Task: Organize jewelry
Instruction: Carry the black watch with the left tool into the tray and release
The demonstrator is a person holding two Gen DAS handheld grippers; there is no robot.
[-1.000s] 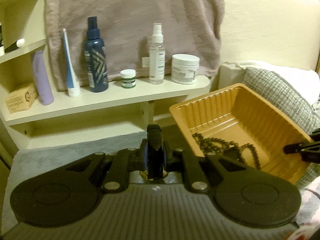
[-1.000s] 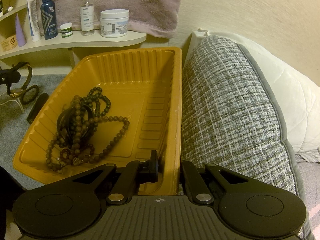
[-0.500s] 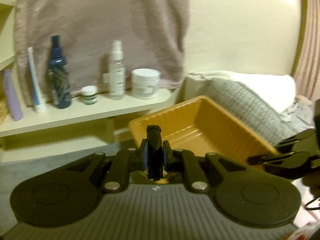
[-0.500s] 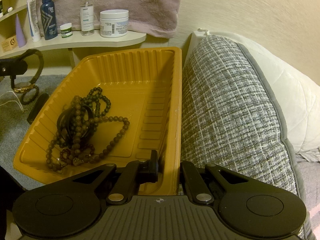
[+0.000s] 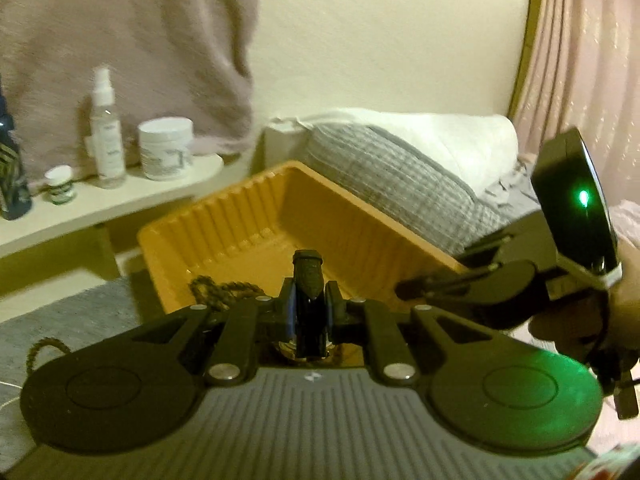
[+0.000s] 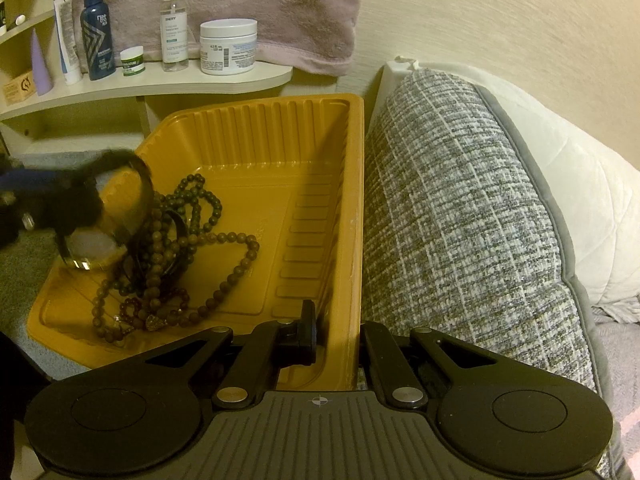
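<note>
Watch (image 6: 94,246) hangs clenched in left gripper (image 6: 86,200) above tray (image 6: 312,168), whose wall right gripper (image 6: 336,336) pinches

Left hand-held gripper (image 6: 86,204) with its watch (image 6: 96,246), formerly over the grey mat, now above the tray's (image 6: 356,168) left rim.

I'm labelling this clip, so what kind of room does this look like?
Probably a bedroom corner: a grey woven pillow against the wall, a shelf of toiletry bottles and jars, and a towel hanging above it.
</note>
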